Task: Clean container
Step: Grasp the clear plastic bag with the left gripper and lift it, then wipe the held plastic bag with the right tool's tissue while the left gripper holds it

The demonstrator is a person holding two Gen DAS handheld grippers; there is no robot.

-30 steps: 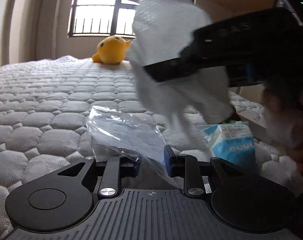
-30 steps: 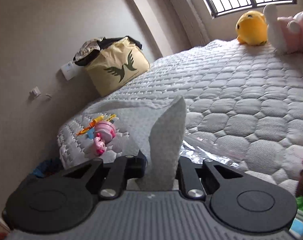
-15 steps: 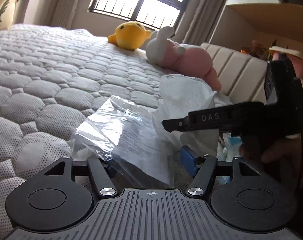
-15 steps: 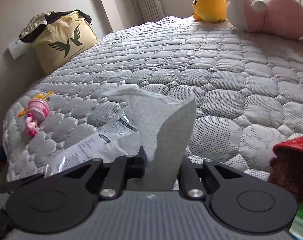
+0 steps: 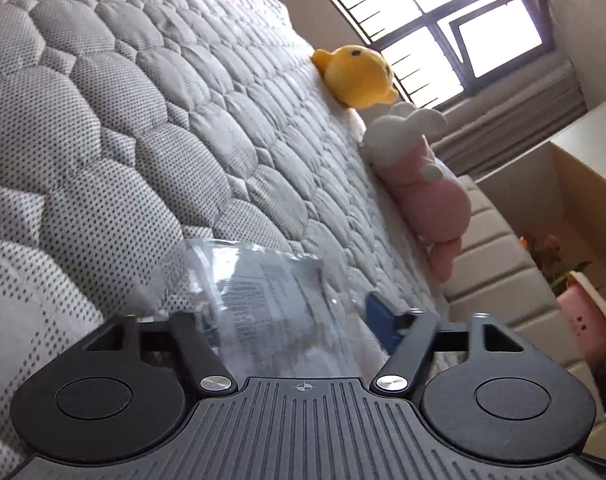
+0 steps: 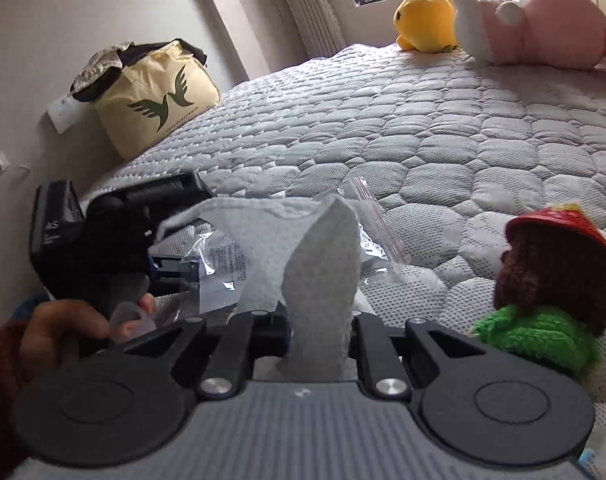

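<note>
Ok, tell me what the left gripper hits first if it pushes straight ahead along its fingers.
The left gripper already has the clear plastic bag between its fingers. Beyond that, it would probably meet the quilted mattress, which fills the view ahead, though depth is hard to judge.

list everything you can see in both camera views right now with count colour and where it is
plastic bag: 1, clear, on the bed, between the left gripper's fingers
cloth: 1, white, in the right gripper
bed: 1, grey quilted
plush duck: 1, yellow, far end by the window
plush rabbit: 1, pink and white, beside the duck
plush bear: 1, brown, red hat, green top, near right
tote bag: 1, cream, left edge
left gripper: black, open
right gripper: black, shut
hand: 1, holding the left gripper
</note>
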